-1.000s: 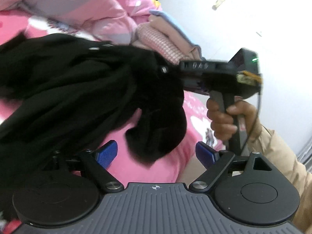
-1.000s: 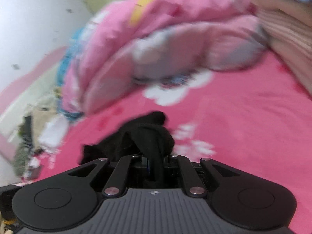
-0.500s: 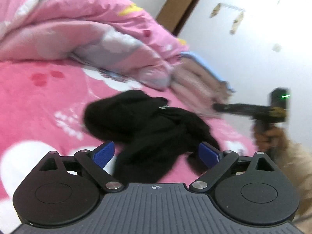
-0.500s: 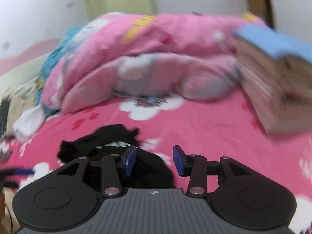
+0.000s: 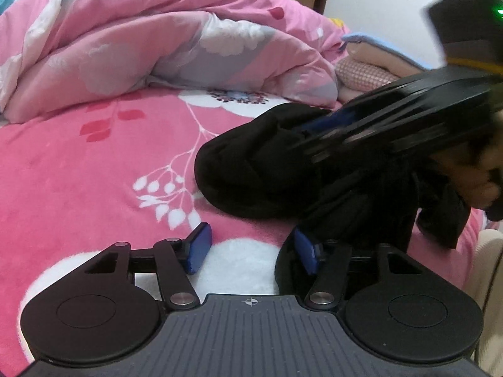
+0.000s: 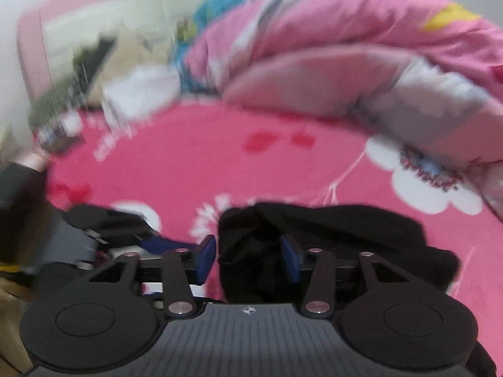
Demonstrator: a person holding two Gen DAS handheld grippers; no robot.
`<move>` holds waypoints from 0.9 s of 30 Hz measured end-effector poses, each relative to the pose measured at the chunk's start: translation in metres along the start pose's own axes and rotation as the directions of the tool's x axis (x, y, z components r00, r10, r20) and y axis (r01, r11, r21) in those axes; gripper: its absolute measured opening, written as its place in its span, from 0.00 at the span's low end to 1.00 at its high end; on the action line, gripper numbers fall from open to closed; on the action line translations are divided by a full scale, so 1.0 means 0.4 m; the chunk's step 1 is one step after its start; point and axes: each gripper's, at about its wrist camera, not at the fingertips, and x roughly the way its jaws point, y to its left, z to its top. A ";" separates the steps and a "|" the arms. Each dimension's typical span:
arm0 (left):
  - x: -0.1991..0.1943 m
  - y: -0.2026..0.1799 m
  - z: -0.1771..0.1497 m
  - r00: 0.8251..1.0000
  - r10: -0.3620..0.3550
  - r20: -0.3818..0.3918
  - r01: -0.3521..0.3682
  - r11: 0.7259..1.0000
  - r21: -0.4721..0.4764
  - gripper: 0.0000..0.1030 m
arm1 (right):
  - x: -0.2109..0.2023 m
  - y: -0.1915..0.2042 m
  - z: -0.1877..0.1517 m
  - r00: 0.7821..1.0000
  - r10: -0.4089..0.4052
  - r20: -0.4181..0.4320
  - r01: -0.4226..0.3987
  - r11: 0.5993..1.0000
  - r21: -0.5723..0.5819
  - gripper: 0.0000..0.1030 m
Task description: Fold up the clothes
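Observation:
A crumpled black garment (image 5: 267,163) lies on the pink flowered bed sheet (image 5: 78,163). My left gripper (image 5: 253,251) sits low in front of it with its jaws closing; only the white flower print shows between the blue pads, and a black fold touches the right pad (image 5: 306,254). My right gripper (image 5: 393,116), blurred, reaches over the garment from the right. In the right wrist view the right gripper (image 6: 248,259) straddles a bunched fold of the garment (image 6: 330,229) with its jaws closing. A strip of pink still shows beside the left pad (image 6: 206,259).
A heaped pink quilt (image 5: 157,47) fills the back of the bed. A folded stack of pink and blue clothes (image 5: 367,72) lies at the back right. A person's hand (image 5: 484,182) and beige sleeve (image 5: 487,267) are at the right. Blurred clutter (image 6: 78,94) lies beyond the bed.
The right gripper let go of the black cloth it was lifting; the garment now lies on the bed. The right gripper swung in over it. The left jaws narrowed.

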 end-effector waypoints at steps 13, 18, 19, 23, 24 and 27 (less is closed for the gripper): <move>-0.006 -0.011 0.001 1.000 0.011 -0.014 -0.011 1.000 0.013 0.54 | -0.007 0.025 0.324 0.976 -0.043 0.215 0.055 0.997 -0.054 0.05; -0.005 -0.011 0.001 1.000 0.013 -0.012 -0.012 1.000 0.026 0.54 | 0.064 0.093 0.403 0.965 0.077 0.251 -0.050 0.993 -0.111 0.05; -0.006 -0.010 0.000 1.000 0.012 -0.011 -0.011 0.999 0.030 0.54 | 0.085 0.110 0.408 0.964 0.101 0.244 -0.071 0.989 -0.130 0.05; -0.009 -0.008 -0.001 1.000 0.006 -0.008 -0.006 0.999 0.036 0.54 | 0.169 0.161 0.414 0.974 0.126 0.186 -0.094 0.981 -0.171 0.08; -0.010 -0.008 -0.002 1.000 0.005 -0.007 -0.004 0.999 0.037 0.54 | 0.188 0.164 0.416 0.979 0.122 0.163 -0.094 0.981 -0.168 0.09; -0.011 -0.007 -0.001 1.000 0.004 -0.005 -0.003 0.999 0.038 0.55 | 0.163 0.137 0.410 0.979 0.100 0.177 -0.081 0.990 -0.113 0.34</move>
